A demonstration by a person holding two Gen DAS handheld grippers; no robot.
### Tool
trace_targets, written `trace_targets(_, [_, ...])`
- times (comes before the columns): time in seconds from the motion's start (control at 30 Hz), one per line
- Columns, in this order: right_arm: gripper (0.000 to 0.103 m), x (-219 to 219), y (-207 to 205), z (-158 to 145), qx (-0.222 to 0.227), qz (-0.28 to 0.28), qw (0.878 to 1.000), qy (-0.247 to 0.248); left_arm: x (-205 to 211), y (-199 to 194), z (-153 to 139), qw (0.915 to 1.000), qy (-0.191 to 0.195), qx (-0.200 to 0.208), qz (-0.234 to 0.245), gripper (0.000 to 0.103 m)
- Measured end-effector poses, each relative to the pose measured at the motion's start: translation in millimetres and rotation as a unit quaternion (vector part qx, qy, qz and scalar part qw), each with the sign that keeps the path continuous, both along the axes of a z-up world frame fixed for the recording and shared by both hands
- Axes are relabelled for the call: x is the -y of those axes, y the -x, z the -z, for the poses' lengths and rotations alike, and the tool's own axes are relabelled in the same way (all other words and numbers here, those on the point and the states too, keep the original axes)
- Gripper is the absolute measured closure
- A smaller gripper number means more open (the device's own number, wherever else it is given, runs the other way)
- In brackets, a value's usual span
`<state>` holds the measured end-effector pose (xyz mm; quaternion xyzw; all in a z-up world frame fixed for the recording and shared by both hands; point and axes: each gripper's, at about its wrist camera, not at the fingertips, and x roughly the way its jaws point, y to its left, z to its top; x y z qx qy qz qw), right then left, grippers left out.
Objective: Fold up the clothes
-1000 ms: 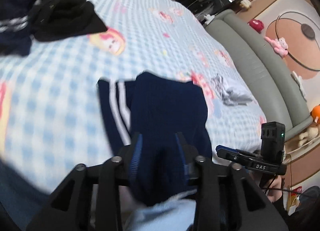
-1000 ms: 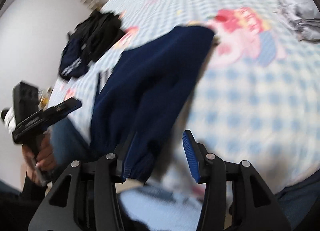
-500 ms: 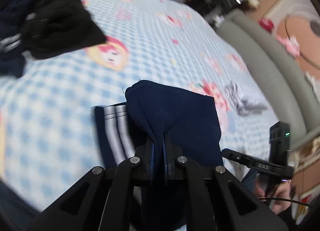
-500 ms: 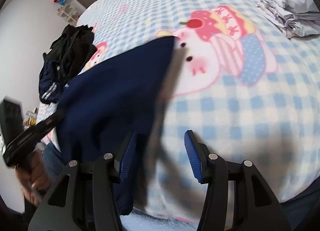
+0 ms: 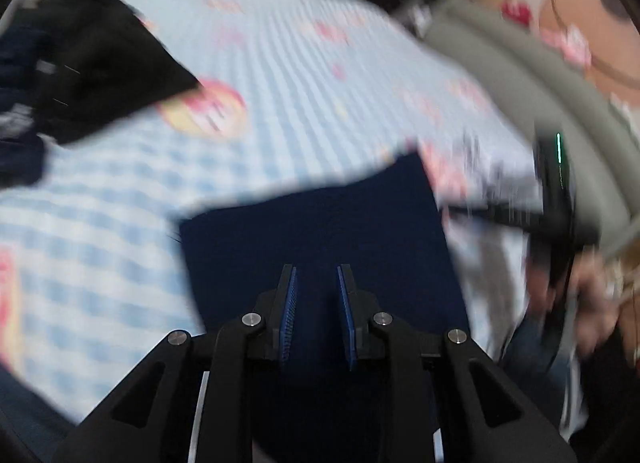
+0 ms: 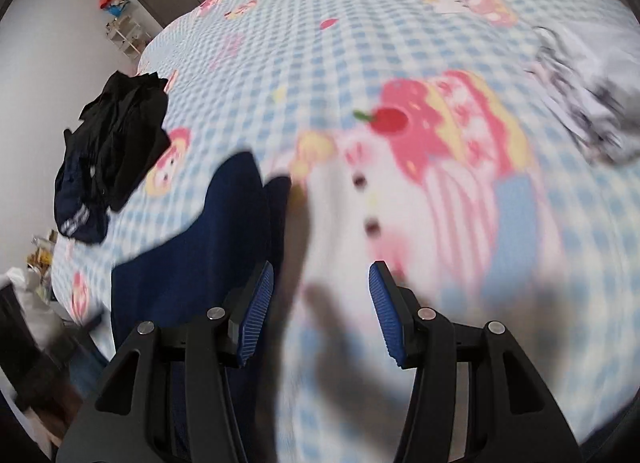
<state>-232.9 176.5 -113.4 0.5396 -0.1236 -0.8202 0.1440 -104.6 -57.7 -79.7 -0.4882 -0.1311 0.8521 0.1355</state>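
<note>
A navy garment (image 5: 320, 223) lies folded flat on the blue checked bed sheet (image 5: 300, 63). My left gripper (image 5: 317, 271) hovers over its near part; the jaws are opening, with navy fabric showing in the narrow gap but the pads not pressing on it. In the right wrist view the navy garment (image 6: 192, 263) lies to the left, partly behind the left finger. My right gripper (image 6: 321, 267) stands open over the cartoon-printed sheet (image 6: 400, 43) with nothing between its fingers. Both views are blurred by motion.
A pile of black and dark clothes (image 5: 92, 79) (image 6: 116, 143) lies on the bed's far left. A folded grey garment (image 6: 592, 119) rests at the right. A grey padded bed edge (image 5: 520, 75) runs along the right, where a hand (image 5: 580, 295) holds the other gripper.
My left gripper was shut on the navy fabric half a second ago; its jaws have since parted and the garment lies flat. My right gripper has moved right, off the garment.
</note>
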Motion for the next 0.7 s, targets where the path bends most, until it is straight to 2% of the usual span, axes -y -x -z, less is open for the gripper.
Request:
trace_targets(0.1, [0.052,15,32,7,0.01,-0.021,1.0,-0.002,-9,11,27,0.9989,0.011,0.045,0.009,0.082])
trace_targets(0.2, [0.052,31,43,8,0.013,-0.047,0.999,0.017,-7,15,34,0.9985,0.0,0.055,0.001,0.082])
trace_targets(0.27, [0.052,47,36,4,0.006,-0.093,0.995,0.047,-4,17,38,0.9979,-0.01,0.064,-0.004,0.082])
trace_targets(0.37, [0.051,75,25,8,0.018,-0.17,0.985,0.028,-3,19,42,0.9973,-0.017,0.071,-0.008,0.082])
trace_targets(0.43, [0.051,85,22,12,0.019,-0.176,0.984,0.001,-6,19,42,0.9975,-0.013,0.069,-0.007,0.082])
trace_targets(0.57, [0.048,86,30,9,0.017,-0.135,0.99,0.026,-9,17,43,0.9978,-0.013,0.064,-0.009,0.082])
trace_targets(0.63, [0.04,98,34,7,0.011,-0.133,0.991,-0.001,-10,16,43,0.9977,-0.016,0.065,-0.01,0.082])
trace_targets(0.7, [0.043,105,37,15,0.022,-0.138,0.989,-0.041,-11,16,44,0.9976,-0.018,0.066,-0.011,0.082])
